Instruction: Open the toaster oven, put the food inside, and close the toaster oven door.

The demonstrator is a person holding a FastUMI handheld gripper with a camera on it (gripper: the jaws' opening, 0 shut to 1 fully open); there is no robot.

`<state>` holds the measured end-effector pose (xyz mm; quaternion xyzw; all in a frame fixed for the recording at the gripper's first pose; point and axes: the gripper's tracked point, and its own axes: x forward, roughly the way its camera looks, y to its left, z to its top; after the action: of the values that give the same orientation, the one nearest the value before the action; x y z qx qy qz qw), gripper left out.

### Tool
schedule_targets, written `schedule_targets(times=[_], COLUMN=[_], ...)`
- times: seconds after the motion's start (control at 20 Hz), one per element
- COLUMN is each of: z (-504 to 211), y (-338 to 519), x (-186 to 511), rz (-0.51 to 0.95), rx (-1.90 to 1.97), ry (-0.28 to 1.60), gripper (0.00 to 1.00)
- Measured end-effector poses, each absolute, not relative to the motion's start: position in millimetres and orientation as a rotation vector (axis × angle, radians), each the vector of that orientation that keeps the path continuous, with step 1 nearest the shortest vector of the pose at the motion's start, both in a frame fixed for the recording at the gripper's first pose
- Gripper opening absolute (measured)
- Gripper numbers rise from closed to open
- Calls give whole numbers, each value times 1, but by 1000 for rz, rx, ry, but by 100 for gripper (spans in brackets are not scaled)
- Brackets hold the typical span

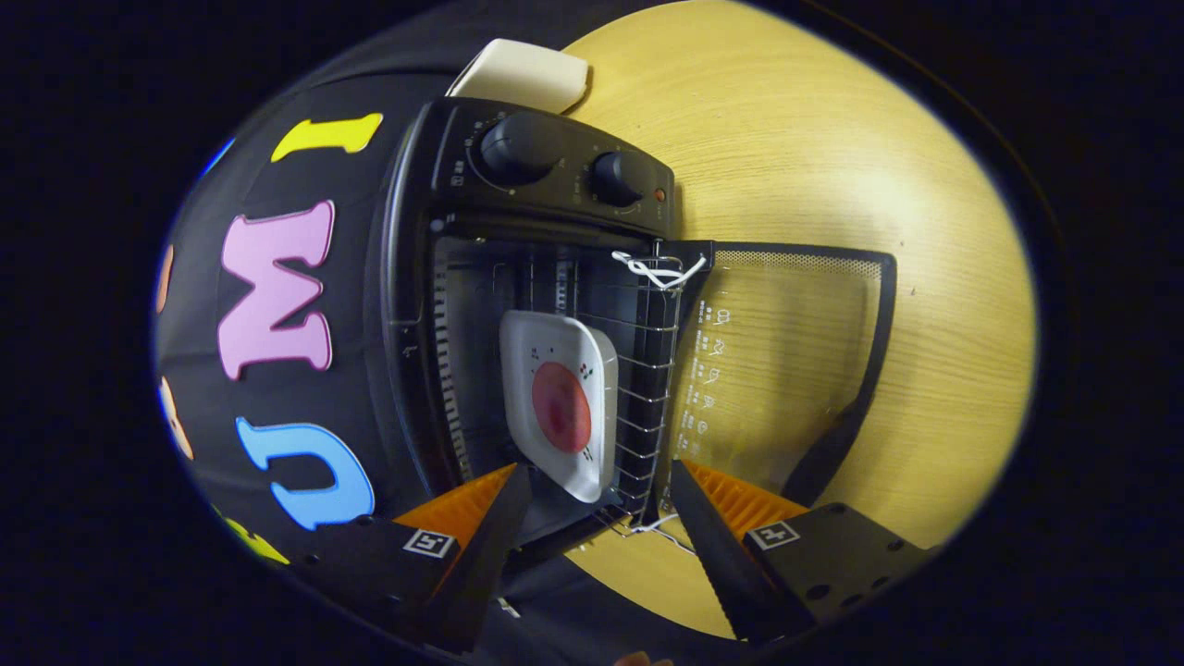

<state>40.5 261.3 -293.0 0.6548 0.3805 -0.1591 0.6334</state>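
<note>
The view is rolled on its side. The black toaster oven [416,277] stands on the wooden table with its glass door [786,370] swung fully open and lying flat. Inside the cavity, on the wire rack [647,388], sits a white square plate [592,370] carrying a round red piece of food [561,407]. My gripper [597,481] is open just in front of the oven mouth. Its two fingers are spread apart with nothing held between them. The plate's near corner lies just beyond the fingertips.
Two black knobs [518,148] sit on the oven's control panel. A white object [527,74] rests on the table behind the oven. The light wooden table [832,139] extends beyond the open door. A wire rack hook [659,270] links rack and door.
</note>
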Motion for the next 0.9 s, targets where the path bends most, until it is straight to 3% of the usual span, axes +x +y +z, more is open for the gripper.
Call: schedule_targets(times=[0.45,0.9], z=[-268,-334], y=[256,259], x=[-31,-101], rz=[71,152], rx=[657,282], ry=[930,1182], gripper=[98,99])
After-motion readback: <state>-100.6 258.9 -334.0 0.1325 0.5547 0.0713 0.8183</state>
